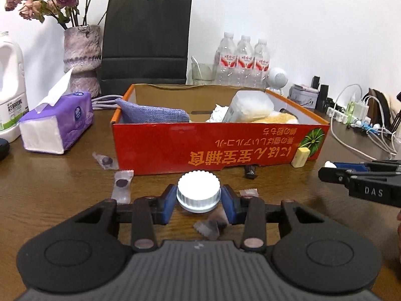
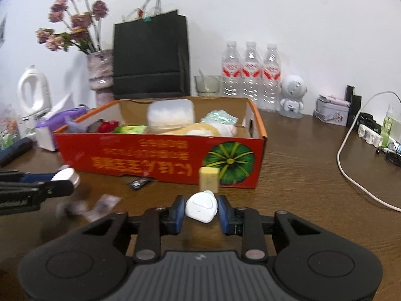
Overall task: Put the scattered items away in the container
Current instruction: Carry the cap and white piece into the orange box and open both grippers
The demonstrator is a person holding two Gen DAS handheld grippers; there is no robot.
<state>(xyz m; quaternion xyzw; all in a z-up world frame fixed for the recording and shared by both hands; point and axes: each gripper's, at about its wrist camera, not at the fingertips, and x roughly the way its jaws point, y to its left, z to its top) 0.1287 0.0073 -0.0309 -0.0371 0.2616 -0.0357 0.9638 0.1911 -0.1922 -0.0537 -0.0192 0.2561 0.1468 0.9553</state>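
My left gripper is shut on a white ribbed bottle cap, held just above the brown table in front of the red cardboard box. My right gripper is shut on a small white rounded case, also in front of the box. Each gripper shows in the other's view: the right gripper at the right edge, the left gripper at the left with the cap. Wrapped candies, a dark wrapper and a yellow eraser lie by the box.
The box holds a purple cloth, a clear plastic tub and other items. A purple tissue pack, a white jug and a vase stand left. Water bottles, a black bag and cables stand behind and right.
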